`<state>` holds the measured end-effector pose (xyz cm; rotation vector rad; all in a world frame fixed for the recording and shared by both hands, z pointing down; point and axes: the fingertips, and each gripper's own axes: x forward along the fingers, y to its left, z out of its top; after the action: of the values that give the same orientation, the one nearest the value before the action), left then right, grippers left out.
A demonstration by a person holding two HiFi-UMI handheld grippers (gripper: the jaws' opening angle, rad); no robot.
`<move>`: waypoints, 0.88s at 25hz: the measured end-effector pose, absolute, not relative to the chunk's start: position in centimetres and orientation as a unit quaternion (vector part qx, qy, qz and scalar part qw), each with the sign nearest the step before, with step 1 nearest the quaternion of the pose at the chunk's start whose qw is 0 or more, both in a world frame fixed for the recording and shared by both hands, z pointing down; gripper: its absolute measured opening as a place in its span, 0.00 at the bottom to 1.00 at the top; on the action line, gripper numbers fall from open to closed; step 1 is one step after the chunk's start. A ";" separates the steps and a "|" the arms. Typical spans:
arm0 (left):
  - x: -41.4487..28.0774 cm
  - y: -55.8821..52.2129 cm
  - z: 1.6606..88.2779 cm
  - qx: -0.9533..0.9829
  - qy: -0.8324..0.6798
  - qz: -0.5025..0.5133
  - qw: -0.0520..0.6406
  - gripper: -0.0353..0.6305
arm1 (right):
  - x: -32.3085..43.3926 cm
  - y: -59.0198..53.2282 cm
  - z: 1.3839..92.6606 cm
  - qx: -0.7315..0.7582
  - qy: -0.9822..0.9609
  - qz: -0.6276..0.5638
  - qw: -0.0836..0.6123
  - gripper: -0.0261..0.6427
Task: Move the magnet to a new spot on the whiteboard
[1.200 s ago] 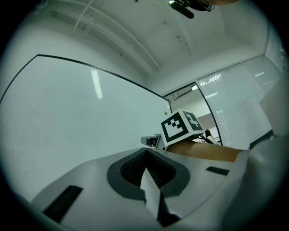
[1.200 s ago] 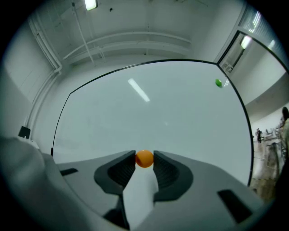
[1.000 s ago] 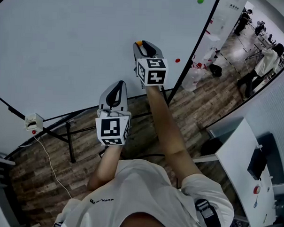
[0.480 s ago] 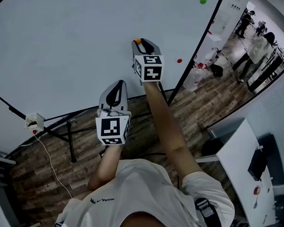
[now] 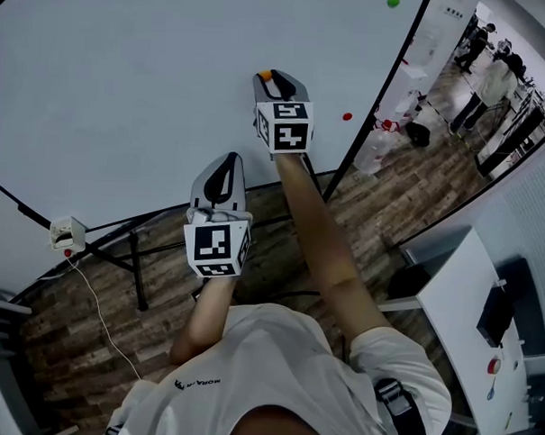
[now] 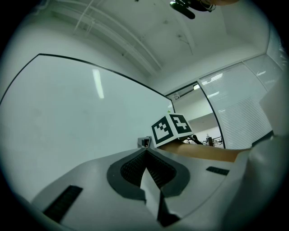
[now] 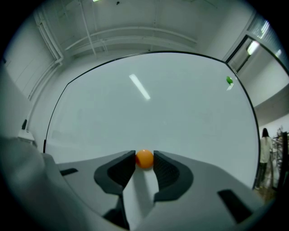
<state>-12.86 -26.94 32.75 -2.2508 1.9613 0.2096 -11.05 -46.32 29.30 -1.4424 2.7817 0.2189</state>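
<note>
1. The right tongs (image 7: 144,155) are clamped on the orange magnet (image 7: 144,159), one pad on each side. That looks like a firm hold for pulling it against the board's attraction.
2. The magnet is at the face of the whiteboard (image 7: 180,117), toward its lower right. Whether it touches the whiteboard or stands just off it cannot be told.
3. The left tongs (image 6: 145,151) are closed on nothing and hang near the whiteboard's lower edge. They are probably out of the way because one hand is enough here.
4. A green magnet (image 7: 229,80) near the whiteboard's upper right corner and a red magnet (image 5: 347,117) by its right edge are well apart from the held one. Much bare whiteboard remains for a new spot.
</note>
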 end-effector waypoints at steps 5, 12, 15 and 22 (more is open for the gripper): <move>-12.7 -26.9 32.9 -0.752 0.651 0.070 0.074 0.06 | -11.0 -46.2 29.3 -0.462 0.884 0.073 0.004 0.24; -12.5 -27.1 32.8 -0.758 0.644 0.073 0.075 0.06 | -11.7 -45.8 29.5 -0.450 0.889 0.087 -0.005 0.28; -12.1 -27.1 32.8 -0.760 0.642 0.073 0.075 0.06 | -11.2 -45.6 29.4 -0.451 0.888 0.092 -0.005 0.30; -11.5 -27.3 32.7 -0.763 0.637 0.074 0.075 0.06 | -10.5 -44.7 29.0 -0.443 0.892 0.091 0.007 0.30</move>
<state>-11.51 -27.25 32.69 -2.2894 1.9118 0.2228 -10.47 -44.74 29.02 -1.3850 2.7909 0.2838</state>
